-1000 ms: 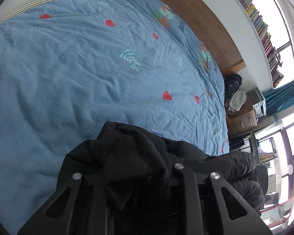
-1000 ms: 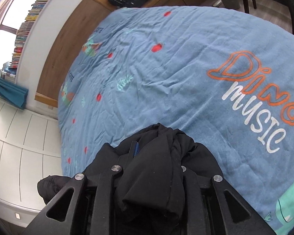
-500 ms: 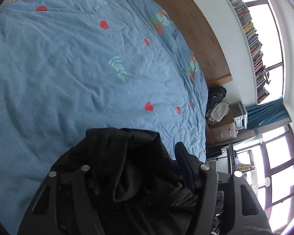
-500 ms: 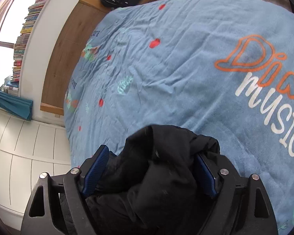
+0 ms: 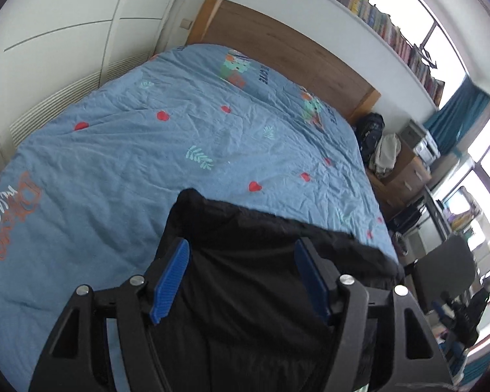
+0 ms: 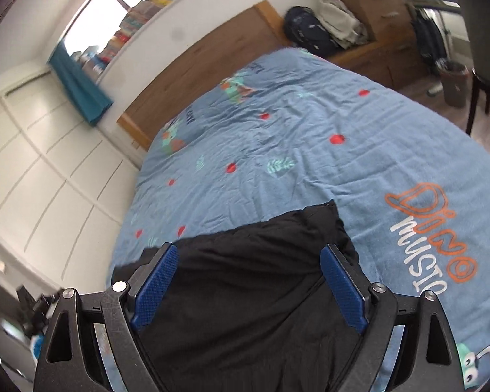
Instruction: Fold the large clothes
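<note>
The black jacket (image 5: 261,261) was observed lying flat at the near edge of the bed, on the blue printed duvet (image 5: 147,150). The left gripper (image 5: 241,277) was held above it, angled downward, jaws spread after just opening, blue pads clear of the fabric. The right gripper (image 6: 250,281) was likewise spread wide, just opened, nothing pinched. A wooden headboard (image 5: 294,55), a shelf of books (image 5: 392,26), white cupboards (image 6: 32,163) and a dark backpack (image 6: 305,32) were noted around the bed.
</note>
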Tool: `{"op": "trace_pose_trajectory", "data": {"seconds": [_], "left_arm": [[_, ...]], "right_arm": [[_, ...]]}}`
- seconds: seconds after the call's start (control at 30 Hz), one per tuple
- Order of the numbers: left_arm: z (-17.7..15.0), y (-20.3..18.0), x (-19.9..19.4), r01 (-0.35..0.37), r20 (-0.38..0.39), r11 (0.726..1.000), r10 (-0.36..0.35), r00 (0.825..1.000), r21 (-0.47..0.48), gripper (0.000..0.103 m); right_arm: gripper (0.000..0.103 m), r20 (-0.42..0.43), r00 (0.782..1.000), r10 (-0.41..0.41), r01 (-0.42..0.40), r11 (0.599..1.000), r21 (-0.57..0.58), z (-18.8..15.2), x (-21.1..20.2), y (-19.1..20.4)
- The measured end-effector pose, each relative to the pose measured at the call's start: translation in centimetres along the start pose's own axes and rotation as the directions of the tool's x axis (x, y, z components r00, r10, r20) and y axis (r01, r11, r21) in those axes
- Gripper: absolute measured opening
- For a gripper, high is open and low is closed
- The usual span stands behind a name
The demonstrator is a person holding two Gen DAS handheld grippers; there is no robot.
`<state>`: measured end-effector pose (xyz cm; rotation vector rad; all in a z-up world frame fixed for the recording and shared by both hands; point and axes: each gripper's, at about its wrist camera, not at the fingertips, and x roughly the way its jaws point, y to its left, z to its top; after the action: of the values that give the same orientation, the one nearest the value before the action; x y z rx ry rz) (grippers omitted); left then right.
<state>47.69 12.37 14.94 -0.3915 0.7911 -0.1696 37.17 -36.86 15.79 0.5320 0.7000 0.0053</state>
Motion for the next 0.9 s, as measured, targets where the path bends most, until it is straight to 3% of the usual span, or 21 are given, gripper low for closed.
{"op": "trace_pose_trajectory", "data": {"seconds": [0.27,0.43,0.53,0.67,0.77,0.9], "left_arm": [[-13.5,-8.2,1.9,0.092,-0.106,0.971,-0.07,0.992,0.222,0.066],[-17.1,-12.4,6.6,0.089,-0.14,0.927,-0.039,0.989,0.365,0.066],[-16.0,-13.3,9.6,0.066,-0.139,0.919,-0.013,0.99,0.388,0.068],[-12.2,-14.4,13.6,0.018,-0.151,0.914,0.047,0.987,0.405,0.07],[-9.3,-15.0,17.1,0.005,-0.206,0.908,0.089,0.974,0.419,0.071],[-6.7,-14.7,20.9,-0.017,-0.247,0.922,0.122,0.961,0.388,0.072]], "right_arm": [[0.088,-0.08,0.997,0.023,-0.048,0.941,-0.335,-10.8,1.7,8.4],[0.088,-0.141,0.99,-0.022,-0.043,0.895,-0.443,-14.6,5.9,9.6],[0.09,-0.136,0.989,-0.057,-0.017,0.873,-0.488,-14.4,8.7,9.9],[0.09,-0.147,0.985,-0.086,0.004,0.875,-0.485,-10.9,12.8,10.7],[0.09,-0.181,0.976,-0.123,0.029,0.893,-0.45,-7.2,16.2,10.3],[0.09,-0.272,0.951,-0.147,0.041,0.932,-0.36,-3.9,20.8,8.0]]}}
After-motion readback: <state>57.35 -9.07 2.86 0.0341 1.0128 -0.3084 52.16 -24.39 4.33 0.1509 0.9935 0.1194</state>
